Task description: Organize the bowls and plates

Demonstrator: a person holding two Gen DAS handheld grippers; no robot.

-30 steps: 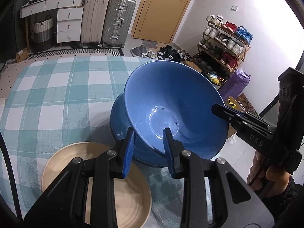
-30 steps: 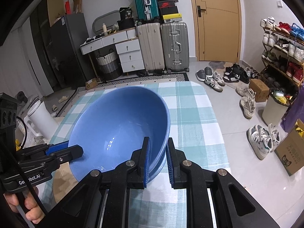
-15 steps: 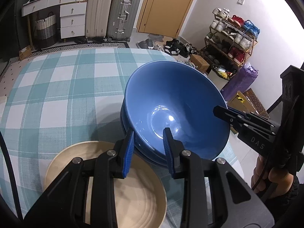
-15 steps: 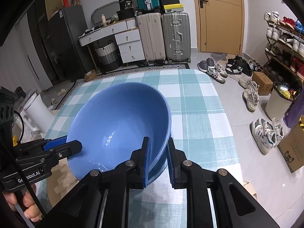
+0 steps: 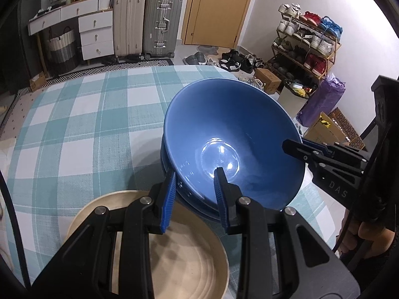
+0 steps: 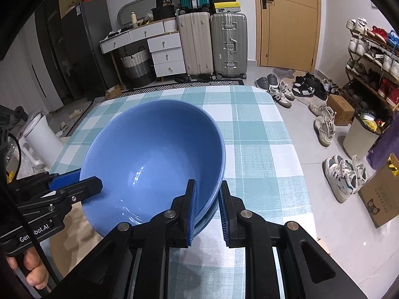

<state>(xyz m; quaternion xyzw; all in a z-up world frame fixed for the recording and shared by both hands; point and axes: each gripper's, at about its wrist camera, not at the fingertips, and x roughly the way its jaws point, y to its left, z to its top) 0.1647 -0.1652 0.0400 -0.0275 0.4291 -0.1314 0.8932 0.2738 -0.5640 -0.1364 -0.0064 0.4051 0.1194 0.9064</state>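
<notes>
- My left gripper (image 5: 194, 174): matte black frame, blue ribbed pads, round silver screws at the finger joints.
- My right gripper (image 6: 207, 189): the same black build, blue pads; white "DAS" lettering on its side.
- A thin black cable runs beside each handle.

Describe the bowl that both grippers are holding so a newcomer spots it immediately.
Find the checked teal tablecloth. Near its front edge, beside a beige plate, blue bowls are stacked. The wanted one is the top blue bowl, tilted, its rim pinched by the left gripper and right gripper.
</notes>
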